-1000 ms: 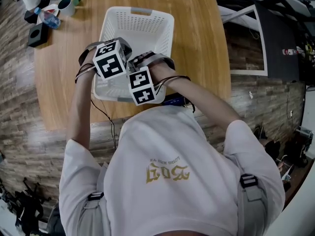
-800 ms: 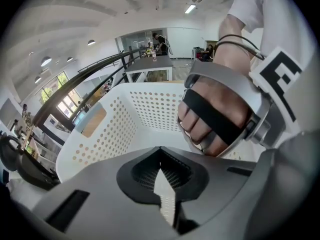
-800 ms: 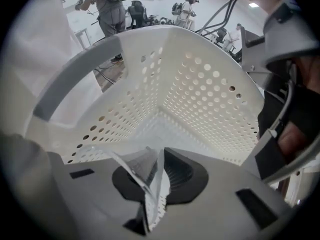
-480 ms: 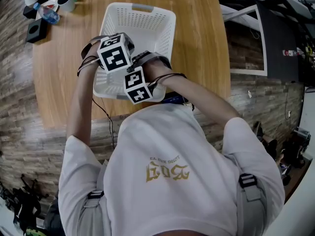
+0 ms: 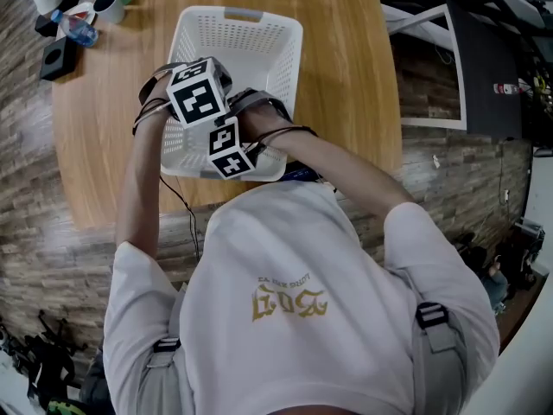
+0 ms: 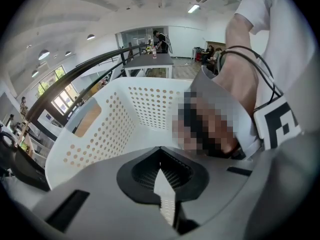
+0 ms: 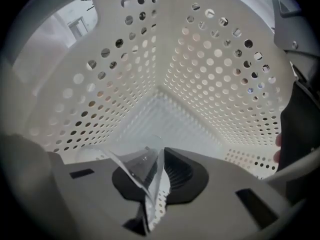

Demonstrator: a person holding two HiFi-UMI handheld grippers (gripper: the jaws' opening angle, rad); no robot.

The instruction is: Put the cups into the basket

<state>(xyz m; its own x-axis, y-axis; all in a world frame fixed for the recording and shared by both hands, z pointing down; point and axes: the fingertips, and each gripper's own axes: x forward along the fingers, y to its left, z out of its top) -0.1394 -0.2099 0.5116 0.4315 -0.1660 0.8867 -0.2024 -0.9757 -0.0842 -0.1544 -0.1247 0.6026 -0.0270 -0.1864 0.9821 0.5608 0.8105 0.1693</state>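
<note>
Sitting on wooden table (image 5: 346, 76): white basket (image 5: 244, 14).

cup (image 7: 134, 165) clear, squashed, inside basket (image 7: 210, 79) | basket white, perforated, upright

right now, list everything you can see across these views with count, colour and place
basket: one, white, perforated, middle of the table
table: one, light wood, under the basket
cup: one, clear plastic, pinched in the right gripper, inside the basket
mug: one, white, table's far left corner
bottle: one, clear with blue, beside the mug
box: one, black, table's left edge
left gripper: jaws together, empty, above the basket
right gripper: jaws closed on the cup, inside the basket
</note>
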